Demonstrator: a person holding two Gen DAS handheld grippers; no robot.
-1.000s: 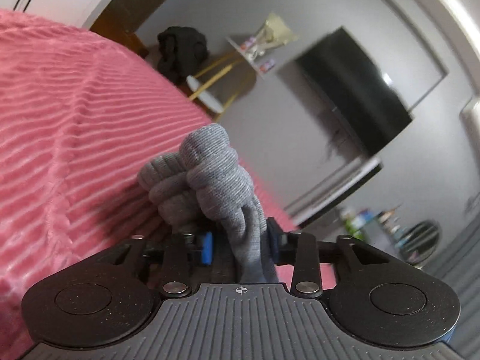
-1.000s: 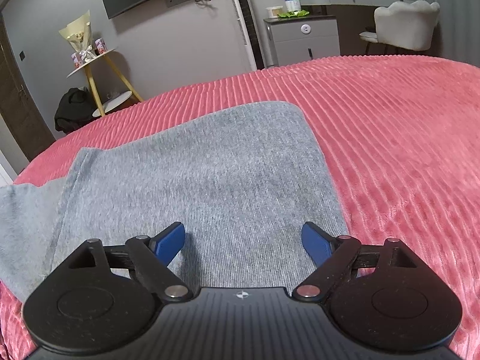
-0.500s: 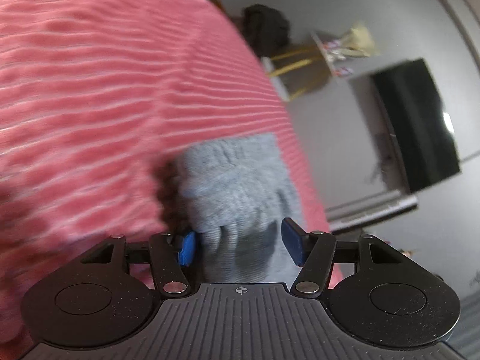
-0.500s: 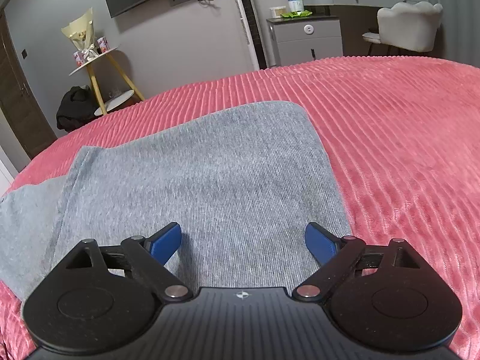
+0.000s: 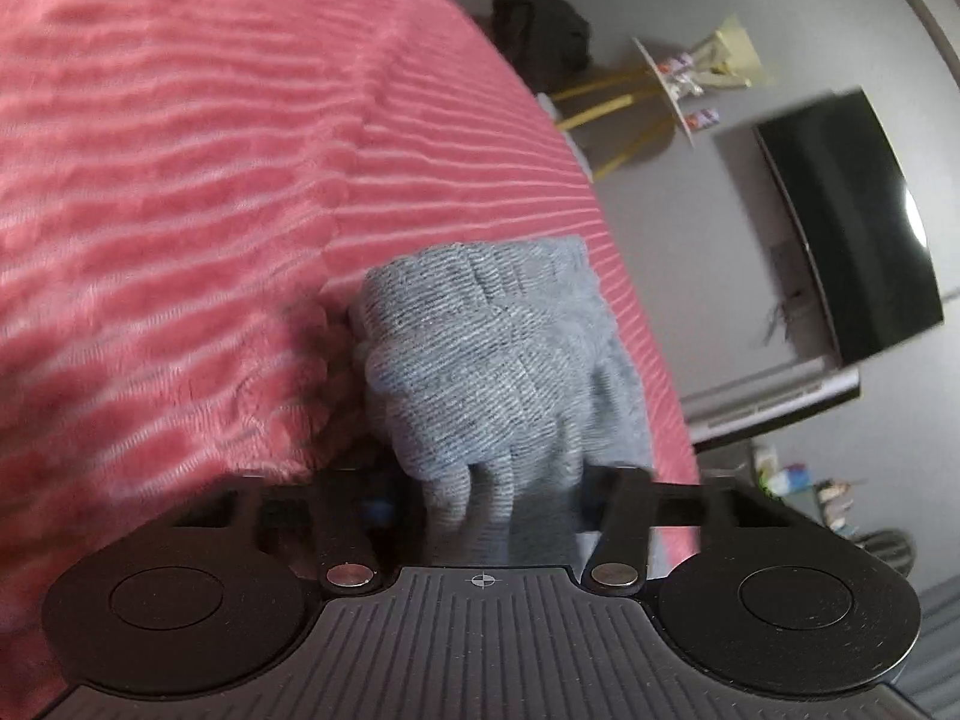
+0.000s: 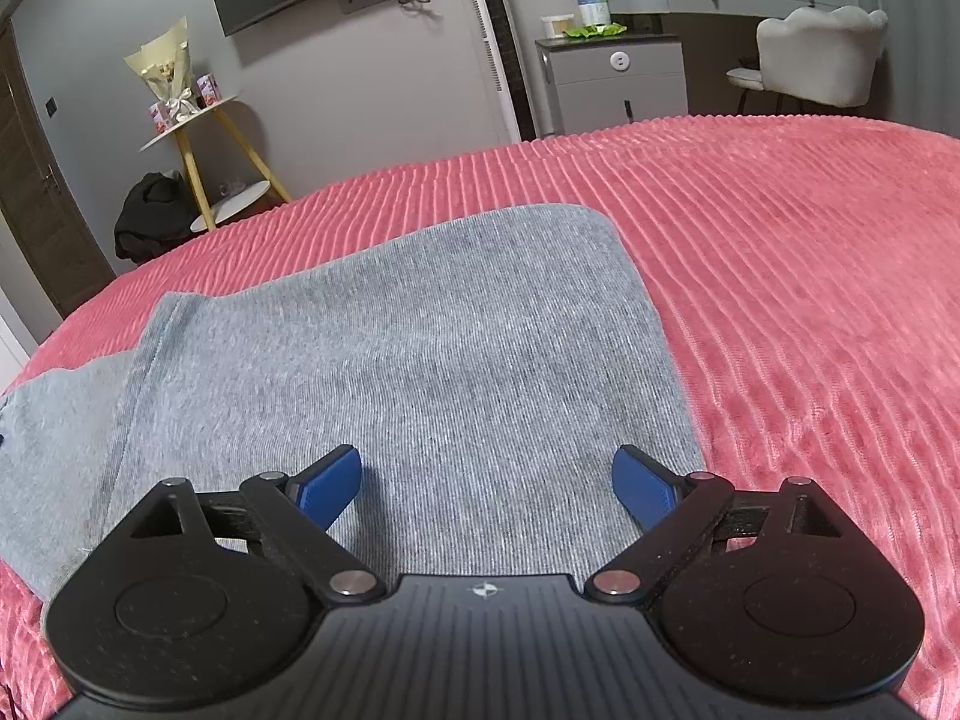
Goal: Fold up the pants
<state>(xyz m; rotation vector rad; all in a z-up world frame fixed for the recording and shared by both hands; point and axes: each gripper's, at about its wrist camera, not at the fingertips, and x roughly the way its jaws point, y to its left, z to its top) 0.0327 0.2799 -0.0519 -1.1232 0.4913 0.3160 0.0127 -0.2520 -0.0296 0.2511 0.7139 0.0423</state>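
Observation:
The grey knit pants [image 6: 390, 360] lie folded flat on the pink ribbed bedspread [image 6: 810, 276], with a lower layer sticking out at the left. My right gripper [image 6: 487, 483] is open and empty, low over the near part of the pants. In the left wrist view a bunched grey end of the pants [image 5: 498, 360] sits between the fingers of my left gripper [image 5: 486, 501]. The fingers stand apart around the bunch, and the cloth hides most of both pads. The view is blurred by motion.
The bedspread [image 5: 180, 180] fills the left side of the left wrist view. Beyond the bed stand a yellow-legged side table [image 6: 204, 138] with a bouquet, a black bag [image 6: 150, 216] on the floor, a wall television [image 5: 852, 228], a grey cabinet [image 6: 618, 78] and a white chair [image 6: 822, 60].
My left gripper has opened from its grip on the bunched cloth and tilted down toward the bed. The bunch has dropped lower. My right gripper has stayed open and almost still.

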